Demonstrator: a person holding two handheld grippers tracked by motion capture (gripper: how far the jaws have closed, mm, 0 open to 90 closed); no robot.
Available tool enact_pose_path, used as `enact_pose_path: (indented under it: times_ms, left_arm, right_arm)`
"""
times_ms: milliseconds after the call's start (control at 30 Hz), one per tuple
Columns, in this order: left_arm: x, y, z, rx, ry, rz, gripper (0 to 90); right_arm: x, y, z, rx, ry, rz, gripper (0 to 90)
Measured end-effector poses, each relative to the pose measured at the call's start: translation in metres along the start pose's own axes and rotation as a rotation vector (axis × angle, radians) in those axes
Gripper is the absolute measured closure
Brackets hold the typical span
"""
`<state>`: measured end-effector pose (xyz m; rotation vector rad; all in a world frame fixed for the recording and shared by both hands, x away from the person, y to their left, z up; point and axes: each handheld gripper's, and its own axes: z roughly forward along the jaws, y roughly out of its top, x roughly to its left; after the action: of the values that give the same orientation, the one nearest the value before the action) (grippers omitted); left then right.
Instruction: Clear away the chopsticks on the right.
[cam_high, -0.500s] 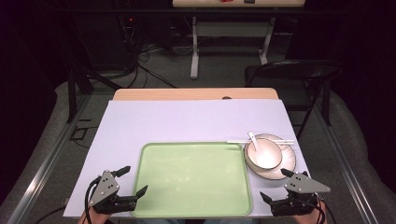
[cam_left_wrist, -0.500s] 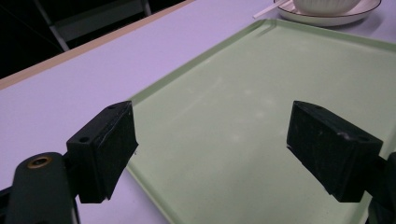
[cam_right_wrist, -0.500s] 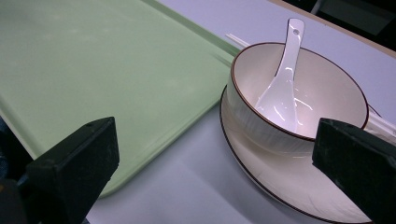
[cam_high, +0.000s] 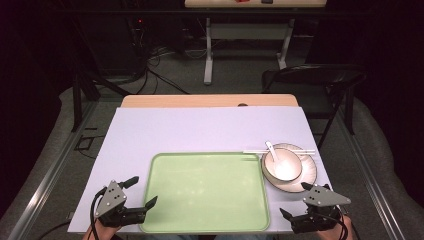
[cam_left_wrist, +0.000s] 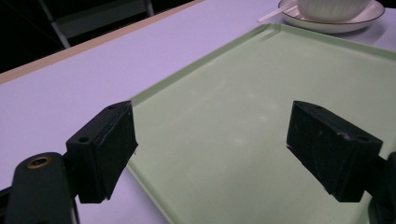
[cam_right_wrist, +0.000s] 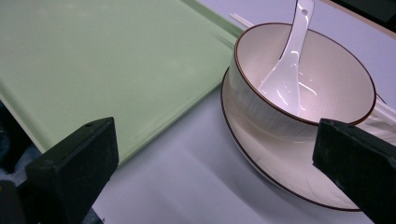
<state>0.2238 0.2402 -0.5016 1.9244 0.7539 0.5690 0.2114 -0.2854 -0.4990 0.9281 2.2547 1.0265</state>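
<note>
A light green tray (cam_high: 205, 190) lies bare at the table's near middle. To its right a white bowl (cam_high: 282, 165) with a dark rim sits on a plate (cam_high: 309, 172), a white spoon (cam_high: 271, 150) leaning in it. White chopsticks (cam_high: 260, 151) lie behind the bowl. My left gripper (cam_high: 141, 192) is open at the tray's near left corner, its jaws spanning the tray's left rim (cam_left_wrist: 154, 93). My right gripper (cam_high: 296, 200) is open just before the plate, facing the bowl (cam_right_wrist: 303, 84) and spoon (cam_right_wrist: 287, 70), holding nothing.
A pale lilac sheet (cam_high: 210, 130) covers the table, with a wooden strip (cam_high: 200, 101) at the far edge. A dark folding chair (cam_high: 320, 82) stands behind the table's right corner. Cables and table legs lie on the floor beyond.
Both grippers have stayed near the table's front edge, with only a slight shift. Tray, bowl and plate have not moved.
</note>
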Motion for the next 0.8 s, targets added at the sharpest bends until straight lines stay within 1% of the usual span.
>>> enact_pose_path:
  times_ms: [33,67,167,233,267,300,333,400,467,500,533,667,700,733,767,800]
  left_arm:
    - [0.0,0.0,0.0,0.0,0.0,0.0,15.8]
    - [-0.001,0.0,0.0,0.004,-0.015,0.015,15.8]
    - [-0.002,0.001,0.001,0.015,-0.024,0.031,15.8]
    - [-0.002,0.001,0.001,0.013,-0.024,0.032,15.9]
    - [-0.002,0.0,0.0,0.011,-0.023,0.03,15.9]
    - [-0.002,0.0,-0.001,0.006,-0.018,0.025,15.8]
    - [-0.002,0.0,-0.002,0.005,-0.02,0.024,15.8]
    - [-0.002,0.0,-0.002,0.002,-0.028,0.026,15.8]
    - [-0.002,-0.001,-0.003,0.0,-0.029,0.029,15.9]
    - [-0.002,-0.001,-0.003,0.001,-0.031,0.03,15.8]
    - [-0.002,-0.001,-0.003,0.005,-0.031,0.031,15.8]
    - [-0.001,-0.002,-0.005,0.003,-0.022,0.027,15.8]
    - [-0.001,-0.002,-0.005,0.003,-0.02,0.023,15.8]
    - [-0.001,-0.002,-0.005,0.002,-0.021,0.023,15.8]
    - [-0.001,-0.002,-0.005,0.002,-0.021,0.023,15.8]
    - [-0.001,-0.002,-0.005,0.001,-0.02,0.023,15.8]
  right_arm:
    - [0.0,0.0,0.0,0.0,0.0,0.0,0.0]
    - [-0.002,0.001,0.0,0.018,0.017,-0.019,0.0]
    - [-0.005,0.004,-0.002,0.035,0.026,-0.034,0.0]
    - [-0.006,0.005,-0.003,0.037,0.028,-0.034,0.0]
    - [-0.009,0.006,-0.004,0.047,0.034,-0.03,0.0]
    - [-0.013,0.008,-0.007,0.038,0.034,-0.033,0.0]
    - [-0.014,0.009,-0.008,0.045,0.036,-0.034,0.0]
    - [-0.019,0.012,-0.009,0.06,0.064,-0.057,0.0]
    - [-0.023,0.015,-0.007,0.092,0.071,-0.071,0.0]
    - [-0.025,0.016,-0.006,0.093,0.078,-0.072,0.0]
    - [-0.027,0.017,-0.006,0.105,0.086,-0.077,0.0]
    - [-0.036,0.025,-0.003,0.125,0.089,-0.111,0.0]
    - [-0.039,0.028,-0.003,0.129,0.089,-0.115,0.0]
    - [-0.043,0.03,-0.003,0.14,0.095,-0.108,0.0]
    - [-0.043,0.03,-0.003,0.14,0.095,-0.108,0.0]
    - [-0.049,0.035,-0.003,0.15,0.094,-0.125,0.0]
